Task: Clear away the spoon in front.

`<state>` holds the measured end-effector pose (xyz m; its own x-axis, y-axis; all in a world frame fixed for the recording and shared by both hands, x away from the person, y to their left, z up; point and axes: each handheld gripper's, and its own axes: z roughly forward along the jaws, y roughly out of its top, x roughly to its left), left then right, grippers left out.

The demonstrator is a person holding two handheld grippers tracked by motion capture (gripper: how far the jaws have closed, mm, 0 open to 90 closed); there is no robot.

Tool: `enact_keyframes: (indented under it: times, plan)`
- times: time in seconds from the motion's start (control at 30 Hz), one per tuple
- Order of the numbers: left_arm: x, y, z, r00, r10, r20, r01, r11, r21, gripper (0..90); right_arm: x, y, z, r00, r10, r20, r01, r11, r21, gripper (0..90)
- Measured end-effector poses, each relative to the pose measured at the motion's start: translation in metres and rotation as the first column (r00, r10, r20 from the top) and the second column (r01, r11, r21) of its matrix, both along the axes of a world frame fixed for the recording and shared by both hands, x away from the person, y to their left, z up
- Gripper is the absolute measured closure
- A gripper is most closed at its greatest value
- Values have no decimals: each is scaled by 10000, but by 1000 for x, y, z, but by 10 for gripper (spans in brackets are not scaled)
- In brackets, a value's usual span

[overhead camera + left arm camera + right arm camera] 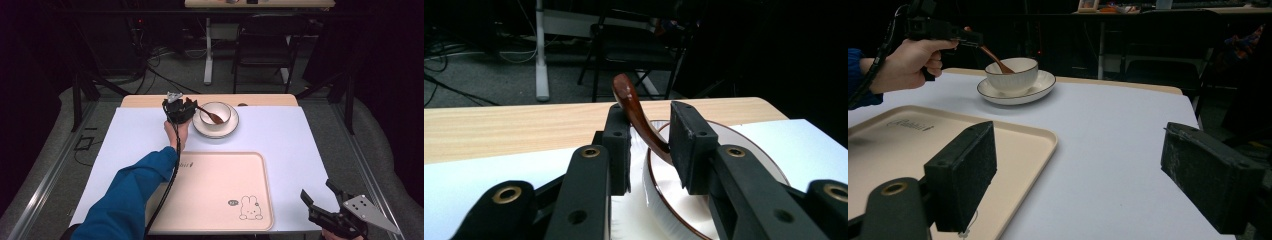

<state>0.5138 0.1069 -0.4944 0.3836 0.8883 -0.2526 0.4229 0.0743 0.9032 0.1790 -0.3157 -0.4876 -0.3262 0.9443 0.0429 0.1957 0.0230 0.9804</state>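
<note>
A lab or recording studio: black curtains ring the bench (pixel 300 150), cables (pixel 150 65) sprawl over the grey floor (pixel 190 75), metal rig struts (pixel 80 95) stand about, and a folding chair (pixel 262 45) waits behind.

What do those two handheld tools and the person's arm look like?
Both tools are matte black. The left gripper trails a black cable along a blue sleeve. The right gripper carries a grey three-cornered plate with small holes. Their fingers are blocky black pads, on arms with brass-ringed holes.
</note>
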Motion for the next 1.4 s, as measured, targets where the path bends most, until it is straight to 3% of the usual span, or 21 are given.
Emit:
enact_keyframes:
  times: [0.1, 0.2, 0.6, 1.4]
  plan:
    - [0, -1, 2, 10000, -45, 61, 45, 10000, -43, 729, 0, 0, 0, 10000, 2, 2, -2, 10000, -6, 137]
    - [-1, -2, 5, 9997, -81, 244, 90, 9993, -353, 756, 0, 0, 0, 10000, -3, -18, 3, 10000, 32, 137]
    - [-1, -5, 11, 9983, -271, 516, 297, 9983, -493, 793, 0, 0, 0, 10000, -12, -32, 12, 10000, 57, 137]
    - [0, -3, 35, 9911, -939, 944, 980, 9944, -403, 842, 0, 0, 0, 10000, -33, -45, 34, 10000, 64, 137]
